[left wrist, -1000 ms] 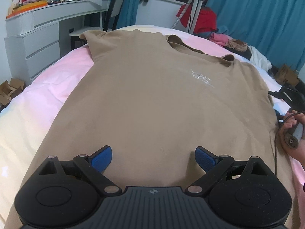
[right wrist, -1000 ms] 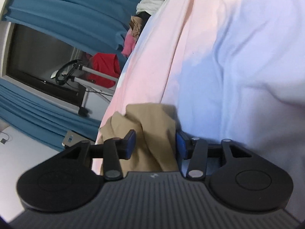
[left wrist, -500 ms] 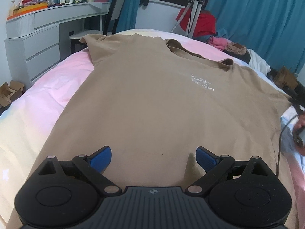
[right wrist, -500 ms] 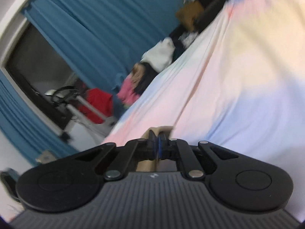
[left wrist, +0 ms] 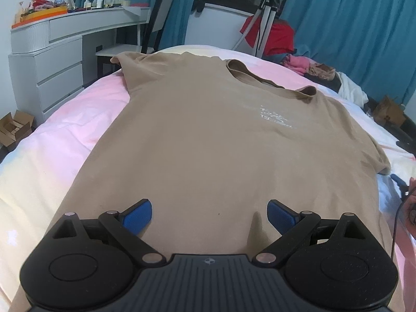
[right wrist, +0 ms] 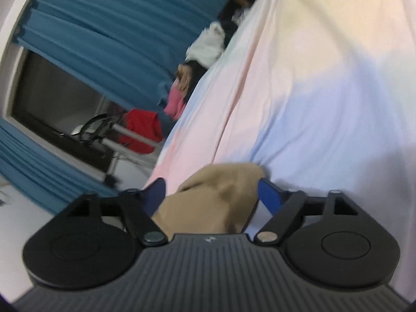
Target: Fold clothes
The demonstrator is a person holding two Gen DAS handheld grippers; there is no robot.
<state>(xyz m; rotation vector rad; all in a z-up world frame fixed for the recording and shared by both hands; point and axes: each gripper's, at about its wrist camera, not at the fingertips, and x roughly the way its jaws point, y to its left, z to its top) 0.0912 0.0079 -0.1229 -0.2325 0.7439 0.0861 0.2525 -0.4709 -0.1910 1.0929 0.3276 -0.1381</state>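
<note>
A tan T-shirt [left wrist: 208, 135] lies spread flat on the bed, collar at the far end and a small white print on its chest. My left gripper [left wrist: 209, 212] is open just above the shirt's near hem, blue pads wide apart. In the right wrist view, my right gripper [right wrist: 212, 191] is open, and the shirt's sleeve [right wrist: 215, 195] lies bunched between its fingers on the sheet. The right gripper's tip shows at the right edge of the left wrist view, next to the sleeve.
The bed sheet [left wrist: 78, 119] is pastel pink, yellow and blue. A grey dresser [left wrist: 49, 72] and a chair [left wrist: 156, 33] stand at the left. A tripod [left wrist: 265, 13], a red garment [left wrist: 278, 36], a clothes pile [left wrist: 322, 72] and blue curtains [left wrist: 351, 26] lie behind.
My right gripper shut on the sleeve half a second ago and has now opened, leaving the sleeve on the sheet. The sleeve now lies spread out to the right. My left gripper stayed open.
</note>
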